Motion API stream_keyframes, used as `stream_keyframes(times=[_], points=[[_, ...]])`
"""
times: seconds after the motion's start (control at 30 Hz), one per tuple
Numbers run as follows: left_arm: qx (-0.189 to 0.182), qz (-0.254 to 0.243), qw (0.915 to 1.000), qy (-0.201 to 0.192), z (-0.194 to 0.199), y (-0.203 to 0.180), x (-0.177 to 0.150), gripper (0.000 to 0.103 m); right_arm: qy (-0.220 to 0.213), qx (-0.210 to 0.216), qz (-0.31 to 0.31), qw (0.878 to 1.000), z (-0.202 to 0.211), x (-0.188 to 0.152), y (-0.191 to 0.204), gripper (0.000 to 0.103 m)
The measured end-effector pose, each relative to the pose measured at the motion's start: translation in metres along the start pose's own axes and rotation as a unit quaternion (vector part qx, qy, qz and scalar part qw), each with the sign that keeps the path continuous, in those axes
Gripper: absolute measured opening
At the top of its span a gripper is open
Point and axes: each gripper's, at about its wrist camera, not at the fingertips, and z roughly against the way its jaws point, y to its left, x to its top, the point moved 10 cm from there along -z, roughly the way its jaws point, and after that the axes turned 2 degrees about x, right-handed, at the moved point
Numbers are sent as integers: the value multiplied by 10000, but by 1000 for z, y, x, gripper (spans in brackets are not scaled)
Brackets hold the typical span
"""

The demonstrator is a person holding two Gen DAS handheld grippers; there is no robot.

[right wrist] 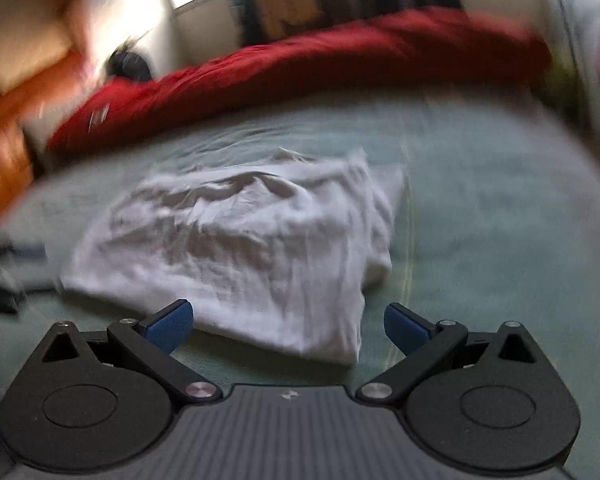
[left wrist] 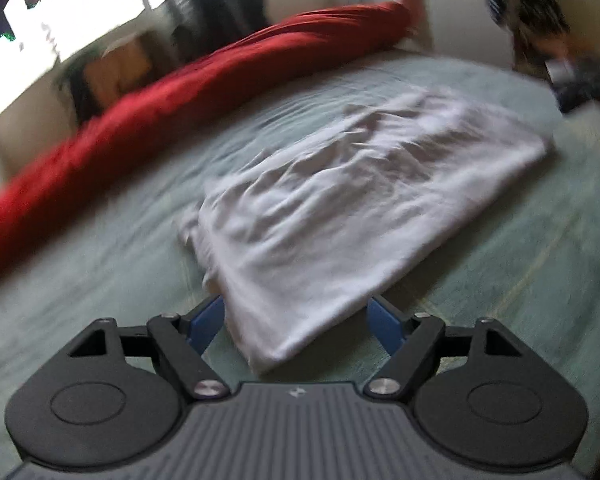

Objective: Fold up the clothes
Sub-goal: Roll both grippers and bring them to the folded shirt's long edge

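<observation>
Left gripper: jaws spread wide, holding nothing; the near corner of the garment lies between the blue pads.
Right gripper: jaws spread wide, empty; the garment's near edge sits just ahead, between the pads.
White garment: lies on the bed directly in front of both grippers, flattened into a rough rectangle, rumpled, apparently doubled in layers; whether further folds remain cannot be told.
Handling (judged): thin, soft cloth, light, limp, no stiffness; layers likely to slide apart if only the top one is pinched.
Hold points (judged): near corners and hemmed edge closest to each gripper, pinching through all layers.
Bed: pale green cover under the garment.
Red duvet: bunched along the far side, well beyond the garment.
Picture quality: both views motion-blurred.
</observation>
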Motion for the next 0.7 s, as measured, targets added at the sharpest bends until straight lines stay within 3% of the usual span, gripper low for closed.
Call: stream_keyframes(times=[0.1,0.3,0.37,0.43,0.53,0.7], points=[[183,-840,9961,-172,-7,-27,10,80,56,-388,1317,9905,-13,0,42,103],[586,-1943,9791,-148,-23,-55,4,80,337,-798,3288,9404,-53,-23,103,103],[715,-2217,9724,-91,-31,-57,-1,80,392,-875,3642,9264,-64,-28,111,103],[741,-2262,9712,-110,-38,-57,-2,80,428,-949,3925,9138,-75,-32,116,103],[739,-2242,9716,-163,-49,-56,3,80,388,-935,4074,9076,-85,-26,123,103],[784,-2468,9655,-289,-64,-60,17,80,318,-829,4236,9015,-104,-14,137,103]])
